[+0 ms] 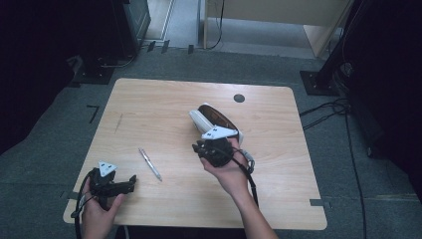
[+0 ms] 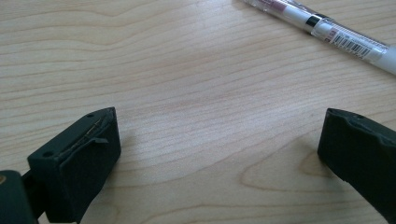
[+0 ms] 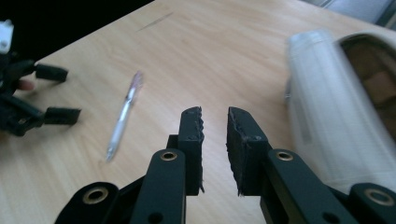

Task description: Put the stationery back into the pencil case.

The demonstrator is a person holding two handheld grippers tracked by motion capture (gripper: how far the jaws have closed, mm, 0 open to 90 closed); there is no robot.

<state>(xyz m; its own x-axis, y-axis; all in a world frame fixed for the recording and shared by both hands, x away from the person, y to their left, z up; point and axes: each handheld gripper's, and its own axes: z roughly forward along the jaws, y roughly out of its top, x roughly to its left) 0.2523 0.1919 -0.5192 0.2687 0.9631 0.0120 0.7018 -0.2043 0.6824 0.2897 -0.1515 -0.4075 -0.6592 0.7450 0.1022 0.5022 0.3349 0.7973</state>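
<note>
The white case point(image 1: 215, 121) with its brown inner face is blurred in the right gripper view and cut off at that view's right edge, so its make is hard to tell; in the high view the right gripper point(image 1: 205, 148) and its grey plate cover the case's near end. The pen point(image 1: 150, 164) is cut off at the top and right edges of the left gripper view, where only its clear barrel and a barcode label show. The left gripper point(image 1: 130, 182) sits at the near left corner of the wooden surface point(image 1: 159, 109), held in the left hand point(image 1: 99, 211); its 2 fingers point(image 2: 77, 158) stand wide apart with only bare wood between them, and the pen lies just beyond them, apart from both. The right gripper, held in the right hand point(image 1: 230, 172), has its 2 fingers point(image 3: 192, 140) drawn close with a narrow gap left, holding nothing; the case lies just to their right, and whether it touches them I cannot tell.
</note>
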